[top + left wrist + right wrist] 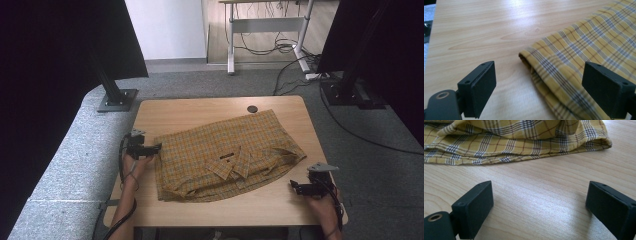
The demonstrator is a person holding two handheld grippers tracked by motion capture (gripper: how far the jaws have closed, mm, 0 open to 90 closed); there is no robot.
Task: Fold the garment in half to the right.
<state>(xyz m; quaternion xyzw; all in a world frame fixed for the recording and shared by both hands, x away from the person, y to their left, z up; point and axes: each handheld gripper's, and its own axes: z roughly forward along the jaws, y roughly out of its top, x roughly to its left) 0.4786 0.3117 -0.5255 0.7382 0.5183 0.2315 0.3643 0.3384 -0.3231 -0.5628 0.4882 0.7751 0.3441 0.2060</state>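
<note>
1. A yellow plaid shirt [227,157] lies folded in the middle of the wooden worktop [200,107], collar up and facing the person, its sleeves tucked under so the bundle forms a rough rectangle.

2. The left gripper [155,147] sits low at the shirt's left edge, jaws spread wide with nothing pinched. In the left gripper view the folded corner [529,56] lies just ahead, between the two pads, a sign, by my reading, that this corner is the next thing to be taken.

3. The right gripper [294,186] rests on bare wood near the worktop's front right, apart from the cloth. Its jaws also stand wide open and empty; the right gripper view shows the shirt's layered hem [524,157] a little way beyond them.

4. With one tool on each side of the garment, the person seems set up to lift or fold it evenly from both ends.

5. A small dark disc [252,108] lies on the far side of the worktop, just beyond the shirt's top edge and touching nothing.
</note>
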